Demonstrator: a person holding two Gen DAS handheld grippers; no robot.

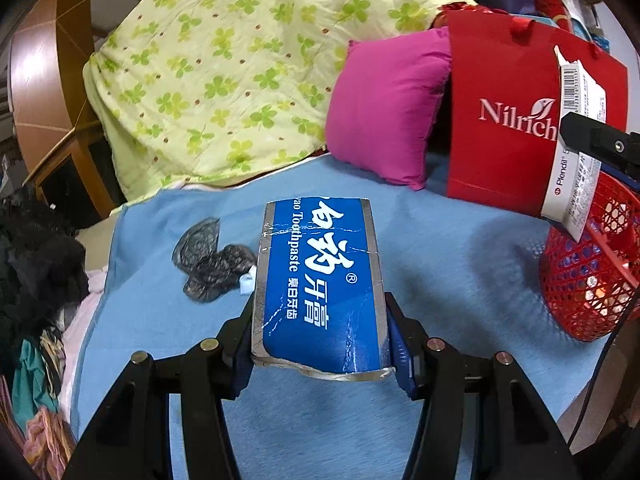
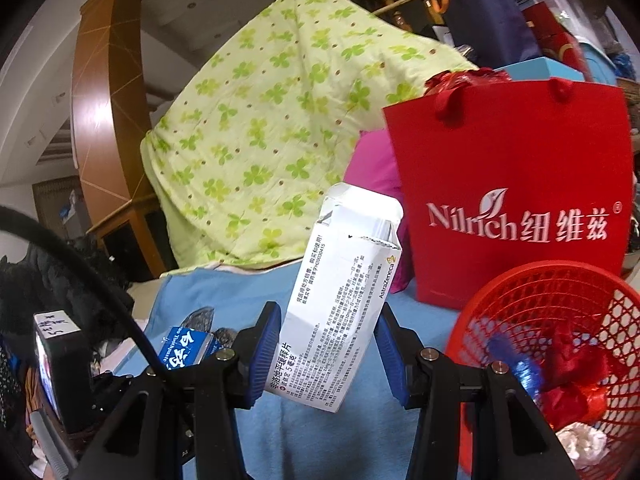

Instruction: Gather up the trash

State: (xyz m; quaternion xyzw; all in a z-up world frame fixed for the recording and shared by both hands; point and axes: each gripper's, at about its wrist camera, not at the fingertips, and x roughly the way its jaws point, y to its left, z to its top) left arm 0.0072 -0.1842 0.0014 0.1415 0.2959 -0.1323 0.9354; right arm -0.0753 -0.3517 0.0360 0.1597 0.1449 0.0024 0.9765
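Observation:
My left gripper (image 1: 320,332) is shut on a crumpled blue toothpaste box (image 1: 318,276), held above the blue blanket (image 1: 460,280). My right gripper (image 2: 330,354) is shut on a white medicine box (image 2: 340,300), held just left of the red mesh basket (image 2: 560,320). The basket holds red and blue wrappers and white paper. In the left wrist view the medicine box (image 1: 576,152) hangs over the basket (image 1: 588,268) at the right edge. A crumpled black plastic bag (image 1: 212,260) and a small white scrap (image 1: 246,282) lie on the blanket left of the toothpaste box.
A red Nilrich paper bag (image 1: 512,120) and a pink pillow (image 1: 388,104) stand behind the basket. A green clover quilt (image 1: 224,64) is heaped at the back. Dark clothes (image 1: 36,264) pile up off the blanket's left edge.

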